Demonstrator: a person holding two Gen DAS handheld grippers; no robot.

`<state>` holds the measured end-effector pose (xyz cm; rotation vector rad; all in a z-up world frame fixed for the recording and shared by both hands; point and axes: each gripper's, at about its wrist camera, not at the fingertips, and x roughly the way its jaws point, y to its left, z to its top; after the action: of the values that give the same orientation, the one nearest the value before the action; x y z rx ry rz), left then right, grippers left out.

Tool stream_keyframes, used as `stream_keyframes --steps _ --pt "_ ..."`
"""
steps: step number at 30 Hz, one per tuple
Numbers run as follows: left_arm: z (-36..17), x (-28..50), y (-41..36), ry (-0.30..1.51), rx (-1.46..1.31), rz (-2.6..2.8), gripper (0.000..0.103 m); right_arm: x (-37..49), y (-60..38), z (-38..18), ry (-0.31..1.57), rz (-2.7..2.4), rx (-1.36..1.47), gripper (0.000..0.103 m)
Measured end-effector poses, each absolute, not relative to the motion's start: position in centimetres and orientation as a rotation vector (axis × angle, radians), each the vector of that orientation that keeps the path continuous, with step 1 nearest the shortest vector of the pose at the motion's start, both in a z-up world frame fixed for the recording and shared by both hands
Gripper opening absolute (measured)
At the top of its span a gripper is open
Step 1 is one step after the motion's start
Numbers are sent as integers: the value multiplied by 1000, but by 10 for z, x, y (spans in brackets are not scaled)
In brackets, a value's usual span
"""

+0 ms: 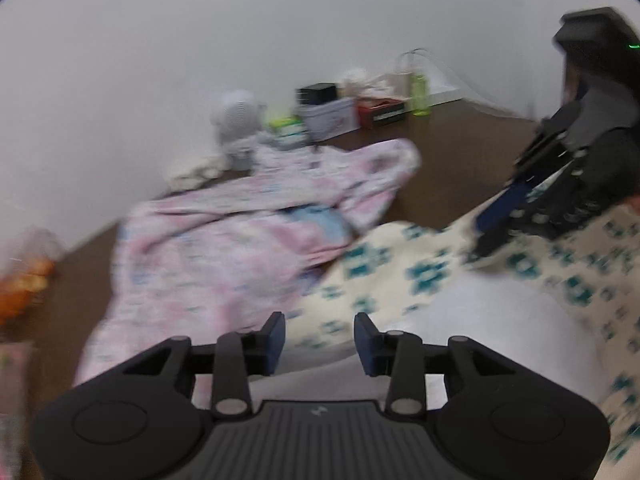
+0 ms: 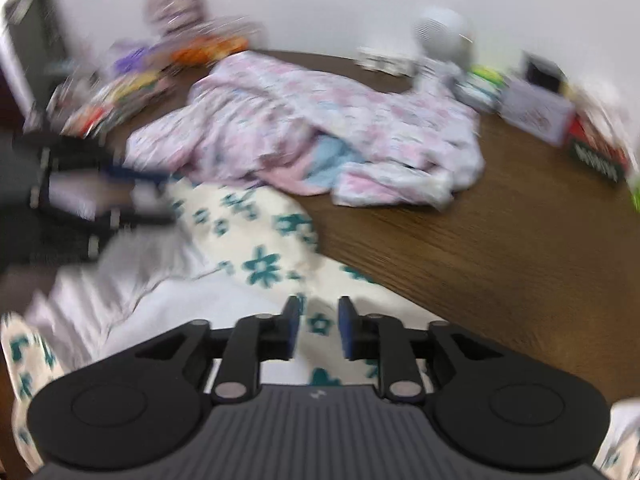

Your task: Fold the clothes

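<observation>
Both pictures were smeared by motion blur. In the left wrist view the left gripper (image 1: 320,338) filled the bottom centre of the frame, its blue-padded fingers spread apart with nothing between them, above the edge of a cream garment with teal flowers (image 1: 400,272) that ran from the lower centre to the right edge. The garment's plain white inner side (image 1: 480,320) showed at the lower right. At the right of that frame the right gripper (image 1: 492,228) reached down to the cream cloth; whether it pinched the fabric could not be told there.

In the right wrist view the right gripper (image 2: 319,326) sat at the bottom centre, fingers parted with a narrower gap, a teal flower visible through it; nothing was clearly clamped. The left gripper (image 2: 152,196) appeared blurred at the left edge, over the same garment.

A crumpled pink patterned garment (image 2: 300,128) with a pale blue patch lay in the upper middle of that frame on the brown wooden surface (image 2: 480,248), touching the cream one. Along the wall at the top right stood a white round fan (image 2: 444,36) and several boxes (image 2: 536,112), too blurred to read.
</observation>
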<state>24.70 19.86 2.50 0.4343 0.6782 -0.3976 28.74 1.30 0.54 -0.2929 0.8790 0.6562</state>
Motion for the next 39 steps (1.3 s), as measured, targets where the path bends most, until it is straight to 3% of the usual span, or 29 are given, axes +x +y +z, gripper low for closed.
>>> stream_keyframes --steps 4,10,13,17,20,25,27,28,29,30,39 --pt "20 249 207 676 567 -346 36 280 40 8 830 678 -388 32" --pt "12 257 203 647 711 -355 34 283 54 9 809 677 -411 33" --pt "9 260 197 626 744 -386 0 282 55 7 800 676 -437 33" --pt "18 243 192 507 743 -399 0 274 59 6 745 716 -484 33" --pt "27 227 189 426 749 -377 0 262 74 3 676 765 -571 42" --pt "38 214 186 373 735 -348 0 250 99 -6 551 739 -706 43" --pt "38 210 184 367 736 -347 0 252 103 -8 537 717 -725 40" --pt "38 209 184 366 738 -343 0 254 105 -10 539 708 -736 27" --pt "37 208 184 367 740 -337 0 254 105 -10 549 707 -732 4" --pt "35 209 184 373 743 -325 0 254 104 -9 558 711 -716 1" --pt "9 241 192 480 648 -191 0 236 85 12 557 782 -608 1"
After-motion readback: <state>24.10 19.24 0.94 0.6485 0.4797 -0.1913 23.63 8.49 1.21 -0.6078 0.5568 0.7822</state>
